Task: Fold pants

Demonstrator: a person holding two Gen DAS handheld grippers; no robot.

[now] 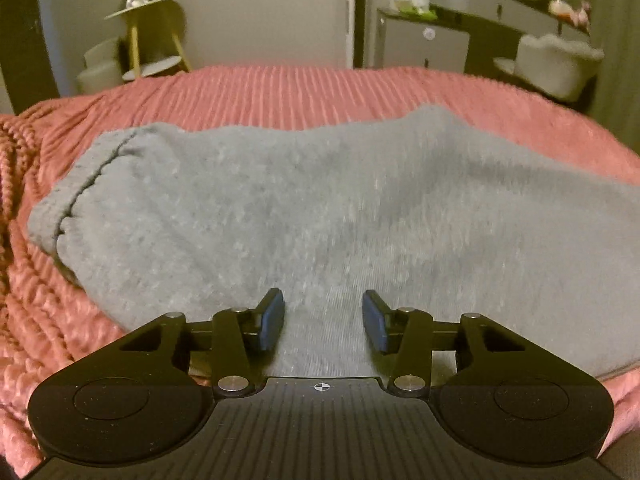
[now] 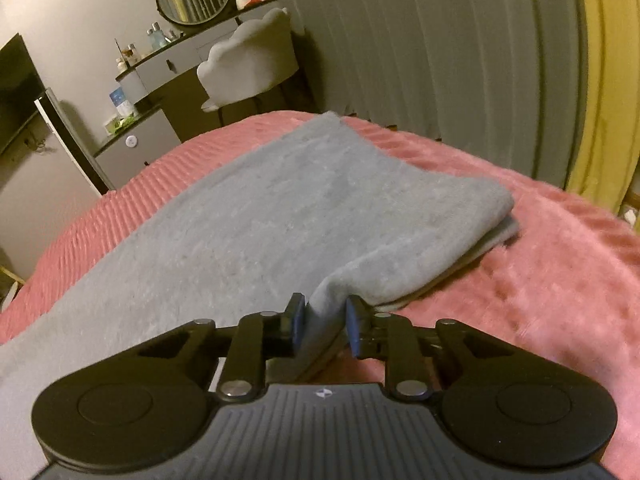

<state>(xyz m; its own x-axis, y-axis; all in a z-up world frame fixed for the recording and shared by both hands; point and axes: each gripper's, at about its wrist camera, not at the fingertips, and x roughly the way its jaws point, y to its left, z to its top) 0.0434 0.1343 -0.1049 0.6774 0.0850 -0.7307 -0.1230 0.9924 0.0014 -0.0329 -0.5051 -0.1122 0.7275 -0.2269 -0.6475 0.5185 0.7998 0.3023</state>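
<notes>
Pants (image 1: 320,208), grey and fleecy, lie across the pink bedspread (image 1: 280,84), and in my left wrist view they fill the middle of the frame, long axis running from the ribbed cuff (image 1: 64,204) at left toward the right edge. They look already doubled: in the right wrist view two stacked edges show at the right of the cloth.

My left gripper (image 1: 323,322) sits at the bottom centre with its jaws apart. Cloth lies in the gap between the blue pads (image 1: 272,320), but neither pad is pinching it, so I read it as holding nothing, hovering over the near edge.

My right gripper (image 2: 323,326) has its jaws narrower, with a raised ridge of the pants (image 2: 256,216) standing between the pads. The left pad touches the fabric; I cannot tell whether the right one presses it, so the hold is uncertain.

From this tool the garment stretches away toward the upper middle of the frame, its far corner near the bed's edge. I judge the next fold turns on that: both tools are at the near long edge, the right one nearer a usable corner, and the cloth would travel away from me or along its length.
</notes>
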